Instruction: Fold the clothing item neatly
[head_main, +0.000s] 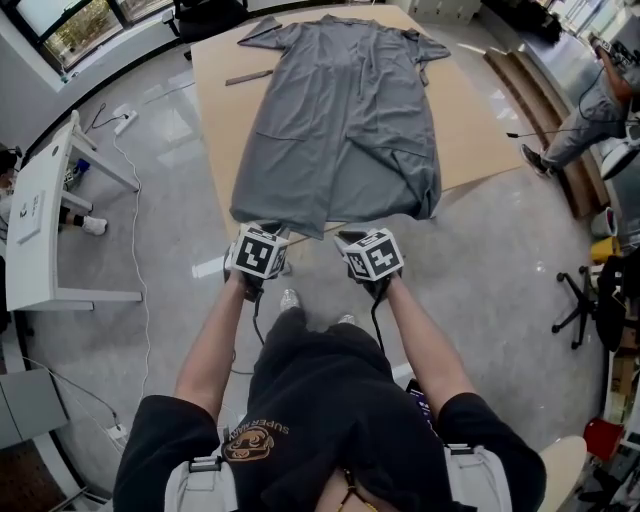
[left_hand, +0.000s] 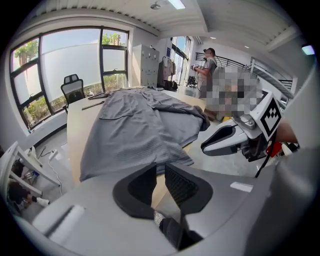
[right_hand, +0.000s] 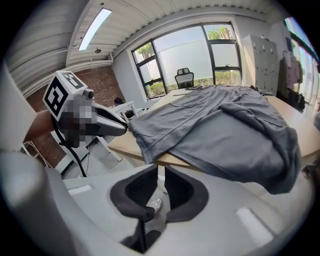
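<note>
- Hovering side by side, the left gripper (head_main: 266, 236) and the right gripper (head_main: 354, 240) each had jaws slightly parted, gripping nothing.
- Just beyond them, the grey garment (head_main: 340, 120) lay spread on the wooden table (head_main: 215, 100), its hem overhanging the near edge.

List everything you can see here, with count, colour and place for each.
Garment: one, grey, spread on the table, hem overhanging the near edge.
Table: one, tan, centre.
Strip: one, dark, table's far-left corner.
Desk: one, white, left.
Office chair: one, black, beyond the table.
Bystander: one, grey clothes, far right.
Left tongs: one, grey, black pads slightly apart, empty, near the hem.
Right tongs: one, same.
</note>
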